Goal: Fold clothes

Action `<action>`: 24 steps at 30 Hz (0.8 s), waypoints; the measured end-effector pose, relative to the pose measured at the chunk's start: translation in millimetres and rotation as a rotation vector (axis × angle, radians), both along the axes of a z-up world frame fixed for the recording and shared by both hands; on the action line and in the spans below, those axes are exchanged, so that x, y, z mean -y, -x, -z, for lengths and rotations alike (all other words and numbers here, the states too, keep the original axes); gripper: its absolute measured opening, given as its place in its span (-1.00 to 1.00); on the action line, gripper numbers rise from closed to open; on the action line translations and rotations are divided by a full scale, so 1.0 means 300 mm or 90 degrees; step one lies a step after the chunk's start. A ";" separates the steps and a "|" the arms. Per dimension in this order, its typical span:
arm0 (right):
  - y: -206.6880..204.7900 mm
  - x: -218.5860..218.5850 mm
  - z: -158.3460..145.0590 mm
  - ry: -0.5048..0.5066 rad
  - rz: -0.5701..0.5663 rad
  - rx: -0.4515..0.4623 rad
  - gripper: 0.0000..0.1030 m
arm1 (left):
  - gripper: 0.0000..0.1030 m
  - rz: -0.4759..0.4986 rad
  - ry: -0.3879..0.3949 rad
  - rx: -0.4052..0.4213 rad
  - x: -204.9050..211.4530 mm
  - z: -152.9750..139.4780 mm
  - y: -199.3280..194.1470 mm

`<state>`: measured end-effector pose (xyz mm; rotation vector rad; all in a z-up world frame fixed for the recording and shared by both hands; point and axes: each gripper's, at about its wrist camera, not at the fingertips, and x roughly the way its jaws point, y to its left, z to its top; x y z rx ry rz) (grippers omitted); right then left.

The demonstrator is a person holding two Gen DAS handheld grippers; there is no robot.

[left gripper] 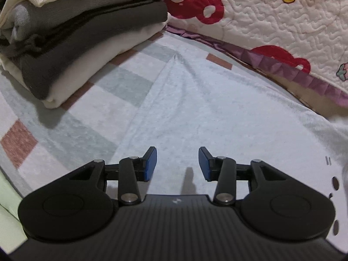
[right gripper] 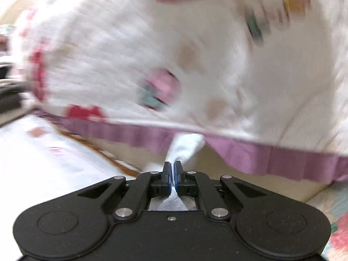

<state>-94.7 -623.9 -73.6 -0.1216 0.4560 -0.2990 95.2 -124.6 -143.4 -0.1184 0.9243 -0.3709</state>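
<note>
A white garment [left gripper: 206,113] lies spread flat across the checked sheet in the left wrist view. My left gripper [left gripper: 177,163] hovers just over its near part, open, blue pads apart with nothing between them. In the right wrist view my right gripper [right gripper: 172,171] is shut on a bunched piece of white cloth [right gripper: 184,145], which sticks up past the fingertips and also shows behind the pads. That view is blurred by motion.
A stack of folded clothes [left gripper: 71,37], cream, grey and dark, sits at the back left. A quilted cover [left gripper: 282,28] with red bear prints and a purple frill [right gripper: 271,156] rises behind the garment. The checked sheet [left gripper: 19,143] shows at the left.
</note>
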 end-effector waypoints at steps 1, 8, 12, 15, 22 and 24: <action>0.067 -0.058 -0.008 -0.005 -0.027 0.001 -0.90 | -0.20 -0.001 0.008 -0.002 0.002 -0.002 0.006; 0.475 -0.357 0.064 -0.128 -0.117 -0.070 -0.90 | -0.19 0.005 0.039 -0.009 -0.015 -0.015 0.073; 0.506 -0.342 0.119 -0.212 -0.086 -0.098 -0.91 | -0.19 0.004 0.057 -0.023 -0.034 -0.018 0.110; 0.529 -0.332 0.161 -0.275 -0.062 -0.119 -0.78 | -0.18 0.001 0.065 -0.028 -0.039 -0.027 0.116; 0.546 -0.305 0.259 -0.406 0.007 -0.169 0.32 | -0.11 -0.007 0.084 -0.033 -0.050 -0.053 0.115; 0.506 -0.296 0.287 -0.425 0.044 -0.184 0.32 | -0.11 -0.020 0.079 -0.042 -0.069 -0.053 0.111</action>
